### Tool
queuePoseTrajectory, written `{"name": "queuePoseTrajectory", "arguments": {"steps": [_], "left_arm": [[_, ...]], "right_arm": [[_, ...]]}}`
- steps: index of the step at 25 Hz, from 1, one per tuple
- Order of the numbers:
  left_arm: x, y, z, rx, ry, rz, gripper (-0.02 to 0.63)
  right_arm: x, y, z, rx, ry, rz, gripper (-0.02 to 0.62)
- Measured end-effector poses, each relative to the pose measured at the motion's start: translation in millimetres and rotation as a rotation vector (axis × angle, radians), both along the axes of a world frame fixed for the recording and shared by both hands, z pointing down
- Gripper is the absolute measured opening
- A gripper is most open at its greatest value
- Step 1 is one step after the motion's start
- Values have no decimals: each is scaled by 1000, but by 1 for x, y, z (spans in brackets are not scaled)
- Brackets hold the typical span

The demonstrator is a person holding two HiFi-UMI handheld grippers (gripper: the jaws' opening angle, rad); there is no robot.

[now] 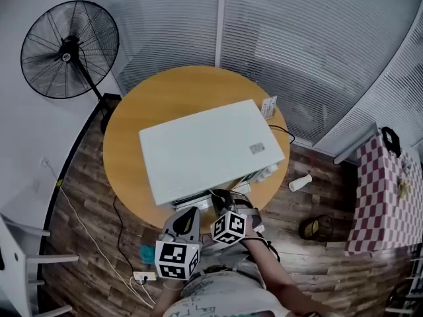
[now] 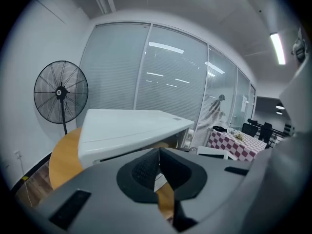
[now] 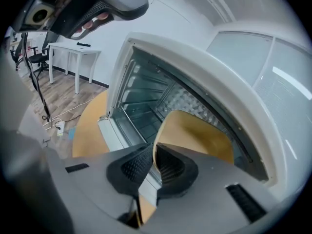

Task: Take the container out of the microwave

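1. The round wooden table (image 1: 122,144) lies under and ahead of both claws, which hang at its near edge.
2. The white microwave (image 1: 205,147) stands on it, directly ahead of the claws. Its cavity is open towards the right gripper (image 3: 152,152), and its lid-like top slopes away beyond the left gripper (image 2: 159,160).
3. A table with a checked cloth (image 1: 380,197) stands well off to the right of the right claw.
4. A black pedestal fan (image 1: 69,48) stands far ahead and to the left of the left claw, past the round table.
5. The container (image 3: 195,135), a tan shallow bowl, is held by the right claw. Its rim is pinched between the two ribbed pads and its body reaches forward from them into the microwave's open mouth (the metal back wall shows just behind it).
6. The right claw is closed on that rim, angled downward at the opening.
7. The left claw is just left of the right one and nearer the person. Its pads are pressed together with nothing between them.
8. A small white cup (image 1: 301,182) lies on the wooden floor to the right of the right claw.
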State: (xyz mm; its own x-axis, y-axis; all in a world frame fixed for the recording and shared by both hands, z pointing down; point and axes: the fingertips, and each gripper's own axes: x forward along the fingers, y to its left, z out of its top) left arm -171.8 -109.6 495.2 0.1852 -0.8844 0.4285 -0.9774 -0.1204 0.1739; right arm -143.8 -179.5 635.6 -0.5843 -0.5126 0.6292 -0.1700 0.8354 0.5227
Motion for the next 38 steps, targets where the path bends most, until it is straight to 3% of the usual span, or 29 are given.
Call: {"name": "queuePoseTrajectory", "arguments": {"steps": [14,23,38], "left_arm": [[19,-4,-6,2,-18,-25,14],[55,6,-12,2,-31,-72,14],[96,53,-18,-3,-38,-199,14]], "right_arm": [[5,21,-23,-24,-58,-78,15],[37,49,-31,-81,-94,-143,17],[89,106,-50,-98,-120,-267,15]]}}
